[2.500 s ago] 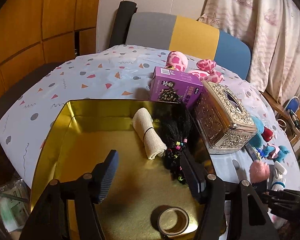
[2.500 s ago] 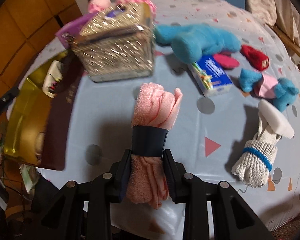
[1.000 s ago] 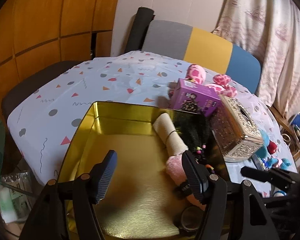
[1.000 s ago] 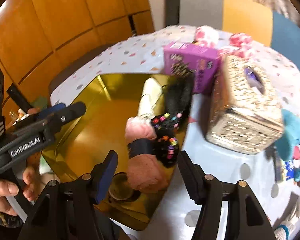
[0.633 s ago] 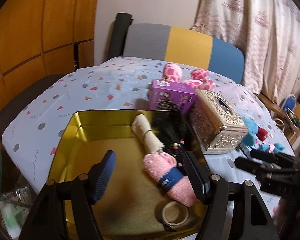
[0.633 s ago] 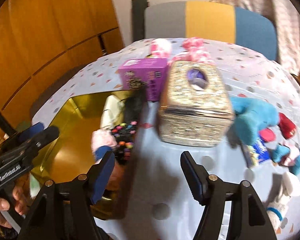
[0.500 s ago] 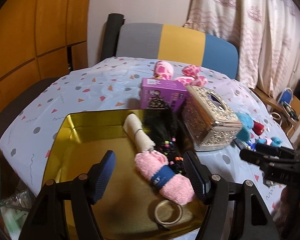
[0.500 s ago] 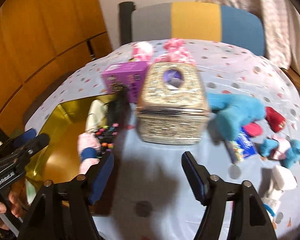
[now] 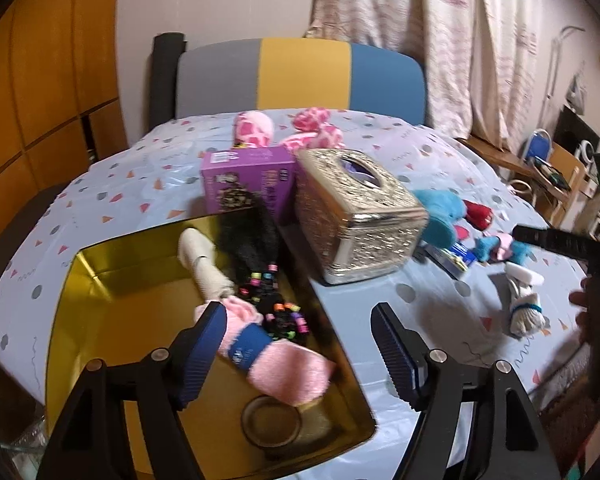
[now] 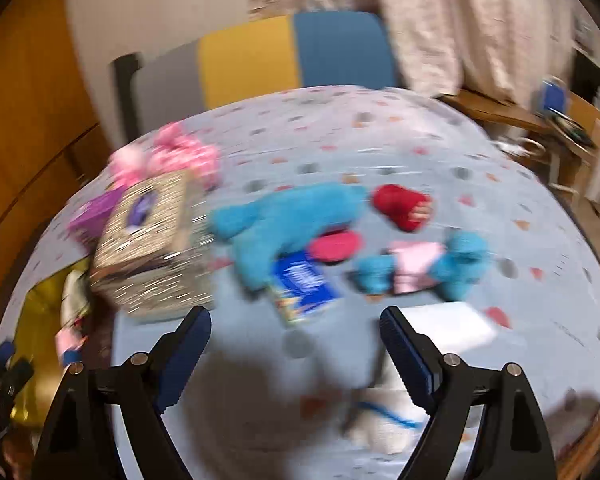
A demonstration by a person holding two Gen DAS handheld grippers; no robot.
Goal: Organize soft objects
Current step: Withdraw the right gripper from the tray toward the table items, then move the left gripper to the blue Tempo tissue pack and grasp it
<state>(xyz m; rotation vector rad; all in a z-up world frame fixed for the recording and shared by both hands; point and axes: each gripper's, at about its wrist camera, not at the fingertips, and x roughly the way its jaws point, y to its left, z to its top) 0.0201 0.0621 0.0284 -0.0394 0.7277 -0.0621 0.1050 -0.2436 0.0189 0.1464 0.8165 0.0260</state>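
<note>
A gold tray [image 9: 84, 292] holds a pink rolled towel with a blue band [image 9: 276, 356], a cream roll [image 9: 206, 264], a black wig with coloured beads [image 9: 256, 260] and a tape ring [image 9: 271, 420]. My left gripper [image 9: 300, 340] is open and empty above the tray's right rim. My right gripper [image 10: 296, 344] is open and empty above the tablecloth, with a white rolled cloth with a blue band [image 10: 384, 416] just below its right finger; the same cloth shows in the left wrist view [image 9: 526, 312]. A blue plush [image 10: 284, 224], a red toy [image 10: 404, 206] and a small blue-pink plush [image 10: 424, 264] lie ahead.
A silver tissue box [image 9: 356, 216] and a purple box [image 9: 246, 180] stand beside the tray. Pink spotted plush toys [image 9: 256, 130] lie behind them. A small blue packet [image 10: 304, 284] lies under the blue plush. A chair [image 9: 300, 76] stands at the far edge. The right wrist view is blurred.
My right gripper let go of the pink towel in the tray, then swung right over the table toward the white cloth. My left gripper shifted right along the tray.
</note>
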